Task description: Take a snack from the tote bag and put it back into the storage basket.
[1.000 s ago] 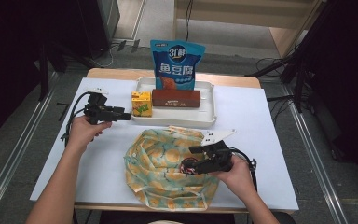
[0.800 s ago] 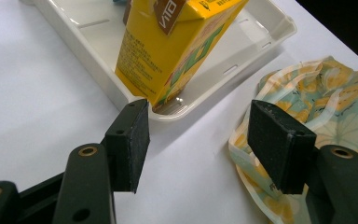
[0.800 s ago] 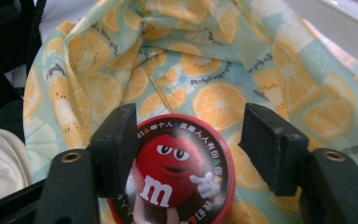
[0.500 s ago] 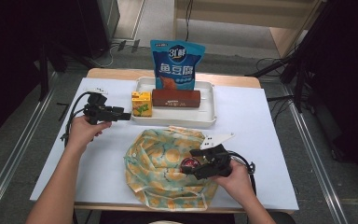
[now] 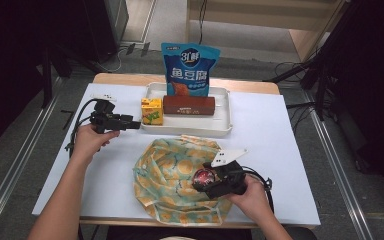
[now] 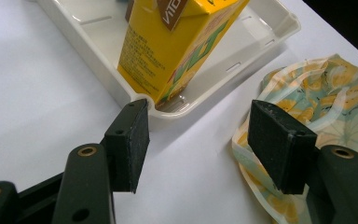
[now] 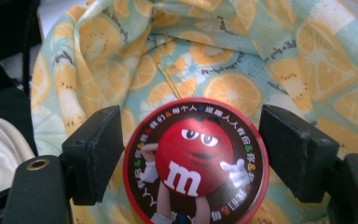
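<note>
While the packing is only begun, this is how the table stands, seen from above the person's side.

Bag: a cloth bag [image 5: 172,182] printed with orange slices lies crumpled and flat on the white table [image 5: 280,130], near the person's edge.
Round tin: a red candy tin [image 7: 193,163] with a cartoon face on its lid rests on the bag's fabric, at the bag's right side in the high view.
Right gripper [image 5: 211,181]: its jaws have just been opening and now stand spread, one on each side of the tin with a gap to each pad; the tin looks set down, no longer gripped.
Left gripper [image 5: 130,122]: jaws spread and pinching nothing, aimed at the near corner of the tray.
Tray: a white tray [image 5: 220,131] at the far side, apart from the bag.
Left to pack, by my judgement: a yellow juice carton [image 6: 177,42], a long brown bar [image 5: 189,105], and a blue snack pouch [image 5: 190,67] standing at the tray's back.
Progress: one item placed, three apparently to go.
</note>
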A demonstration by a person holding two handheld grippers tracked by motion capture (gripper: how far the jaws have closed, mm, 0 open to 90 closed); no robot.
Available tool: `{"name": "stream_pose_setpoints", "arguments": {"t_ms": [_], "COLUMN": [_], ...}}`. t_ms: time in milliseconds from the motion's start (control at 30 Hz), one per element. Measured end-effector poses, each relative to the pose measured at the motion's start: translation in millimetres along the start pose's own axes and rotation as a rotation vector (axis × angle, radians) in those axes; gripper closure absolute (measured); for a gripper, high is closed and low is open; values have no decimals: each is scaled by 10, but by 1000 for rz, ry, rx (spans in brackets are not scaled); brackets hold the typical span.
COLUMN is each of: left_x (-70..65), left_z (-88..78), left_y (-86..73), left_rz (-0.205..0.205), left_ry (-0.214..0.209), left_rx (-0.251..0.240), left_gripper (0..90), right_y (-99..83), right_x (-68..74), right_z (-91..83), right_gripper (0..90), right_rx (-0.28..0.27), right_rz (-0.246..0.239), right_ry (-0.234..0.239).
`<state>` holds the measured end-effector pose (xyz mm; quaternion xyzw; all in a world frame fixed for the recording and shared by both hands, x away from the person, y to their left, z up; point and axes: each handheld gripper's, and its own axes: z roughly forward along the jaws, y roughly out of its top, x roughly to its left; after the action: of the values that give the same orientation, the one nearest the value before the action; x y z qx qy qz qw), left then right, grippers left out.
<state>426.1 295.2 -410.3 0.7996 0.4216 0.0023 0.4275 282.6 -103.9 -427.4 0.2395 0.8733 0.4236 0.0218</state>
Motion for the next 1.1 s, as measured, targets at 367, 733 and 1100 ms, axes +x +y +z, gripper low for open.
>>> {"name": "stream_pose_setpoints", "arguments": {"t_ms": [367,733,1100], "left_x": [1,2,10], "left_z": [9,13,19], "left_y": [-1,-1,-5], "left_rz": [2,0,-3], "left_ry": [2,4,-3], "left_rx": [4,7,8], "left_gripper": [390,389,389], "right_y": [-112,-136,-44], "right_x": [7,-60,-84], "right_z": [109,173,134], "right_gripper": [202,200,244], "right_rx": [51,71,72], "right_rz": [-20,-24,-4], "right_ry": [-14,32,35]}}
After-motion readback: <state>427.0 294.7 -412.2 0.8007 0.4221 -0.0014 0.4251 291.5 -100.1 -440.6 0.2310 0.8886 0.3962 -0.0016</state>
